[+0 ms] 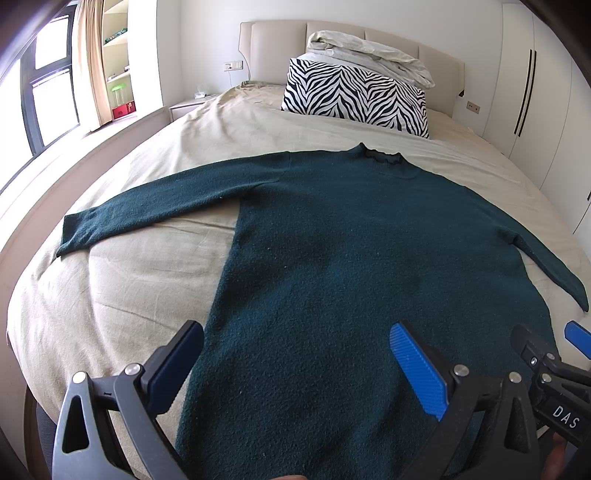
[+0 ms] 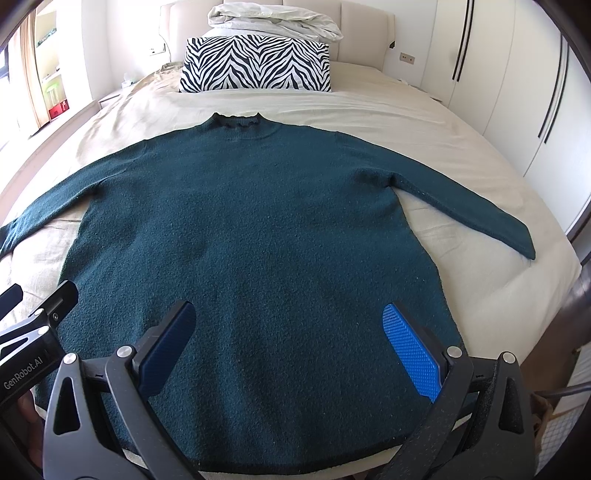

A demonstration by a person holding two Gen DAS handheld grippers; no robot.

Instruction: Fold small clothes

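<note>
Sweater lies flat on the bed, dark green, with its neck toward the zebra pillow and both sleeves spread out to the sides. Its bottom edge is near the foot of the bed, close to the cameras.

In the right wrist view the far end of the left sleeve is cut off by the picture edge. In the left wrist view the right sleeve runs to the rim of the picture and looks bent and squashed there.

The left gripper hangs over the lower part of the sweater near its left side, fingers wide apart, holding nothing. The right gripper hangs over the lower middle of the sweater, also spread wide and holding nothing. I cannot tell if the fingertips touch the cloth.

A crumpled white blanket sits on top of the pillow. White closet doors stand on the right. Shelves by the window are too blurry to make out.
</note>
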